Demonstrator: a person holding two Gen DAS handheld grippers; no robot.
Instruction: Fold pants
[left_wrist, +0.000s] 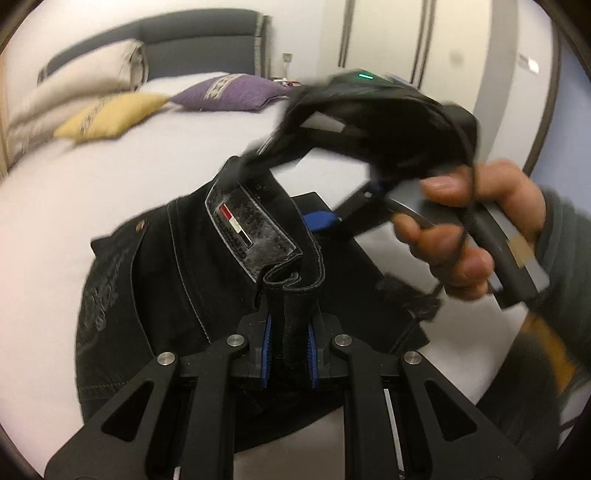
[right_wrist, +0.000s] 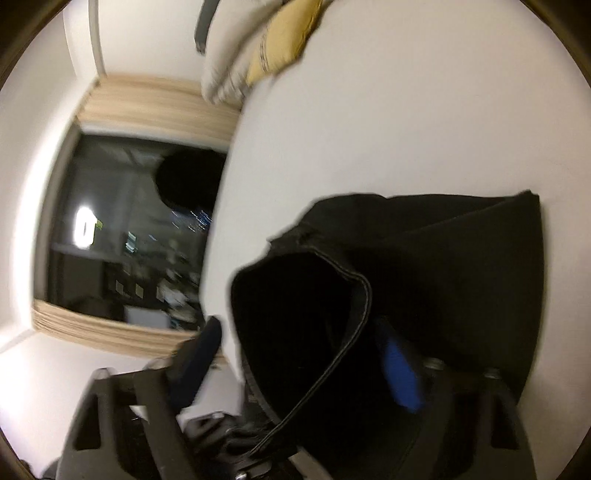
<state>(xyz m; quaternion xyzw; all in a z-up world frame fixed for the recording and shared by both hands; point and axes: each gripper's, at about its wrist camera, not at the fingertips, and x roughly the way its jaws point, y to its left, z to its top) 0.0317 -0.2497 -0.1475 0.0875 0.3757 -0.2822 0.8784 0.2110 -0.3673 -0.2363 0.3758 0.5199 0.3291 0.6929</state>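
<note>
1. Black denim pants (left_wrist: 177, 280) lie bunched on the white bed (left_wrist: 74, 192), filling the left-wrist view from about 9 o'clock to 5 o'clock; in the right-wrist view they spread from 3 o'clock to 6 o'clock.
2. The left gripper (left_wrist: 290, 347) is clamped on a doubled fold of the waistband (left_wrist: 291, 291), blue pads pressing both sides.
3. The right gripper (right_wrist: 295, 354), held by a hand (left_wrist: 476, 229) at 3 o'clock, has its fingers apart; a waistband edge sits between them, and through the blur the pads probably do not press it.
4. Risk: if the right side never bites, only one corner is carried, and the cloth sags or twists, spoiling the fold line.
5. Risk: the left grip holds a thick, narrow roll of fabric; a sideways tug could pull it out of the pads.
6. A leather patch (left_wrist: 251, 236) at 12 o'clock of the left gripper bears a red-white-black stripe; its lettering is unreadable. Pale embroidery (left_wrist: 107, 291) at 9 o'clock is likewise illegible.
</note>
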